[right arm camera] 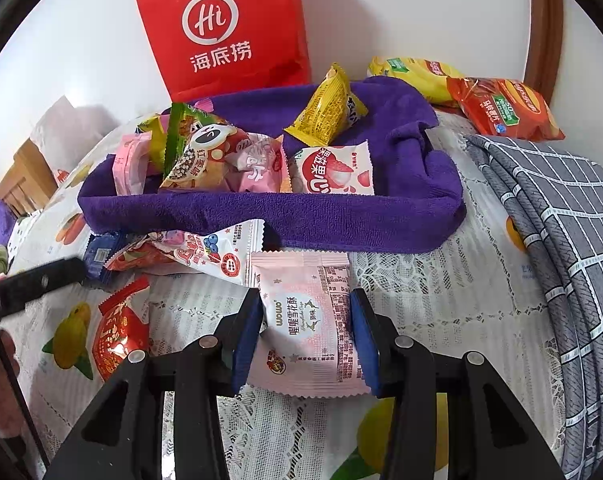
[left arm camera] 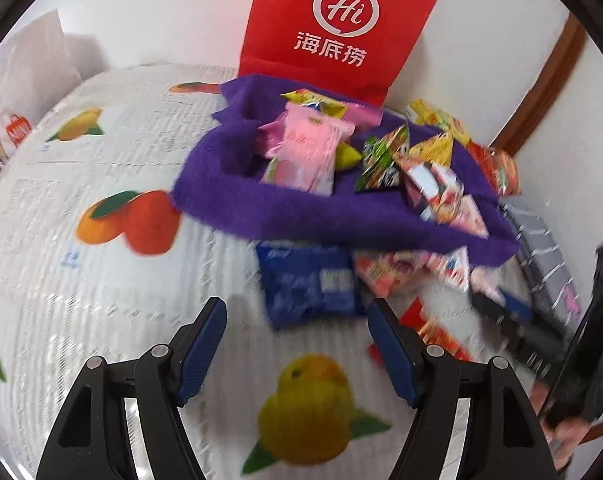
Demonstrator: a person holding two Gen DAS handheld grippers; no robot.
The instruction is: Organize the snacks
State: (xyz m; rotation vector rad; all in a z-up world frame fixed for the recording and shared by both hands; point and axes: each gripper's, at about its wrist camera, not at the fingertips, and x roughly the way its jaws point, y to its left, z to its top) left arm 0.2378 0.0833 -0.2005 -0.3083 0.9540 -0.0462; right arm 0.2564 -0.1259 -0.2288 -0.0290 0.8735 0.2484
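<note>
On the fruit-print lace cloth [right arm camera: 441, 292] of the bench we have the pale pink snack packet [right arm camera: 307, 320] clamped in our right tongs [right arm camera: 306, 334], held just in front of the purple towel-lined tray [right arm camera: 261, 216]. That tray already holds many packets, so we judge the sorting well underway. A blue packet [left arm camera: 311, 284], a red one [right arm camera: 119, 330] and others lie loose, the blue one just ahead of our left tongs [left arm camera: 297, 346], which gape wide and empty.
</note>
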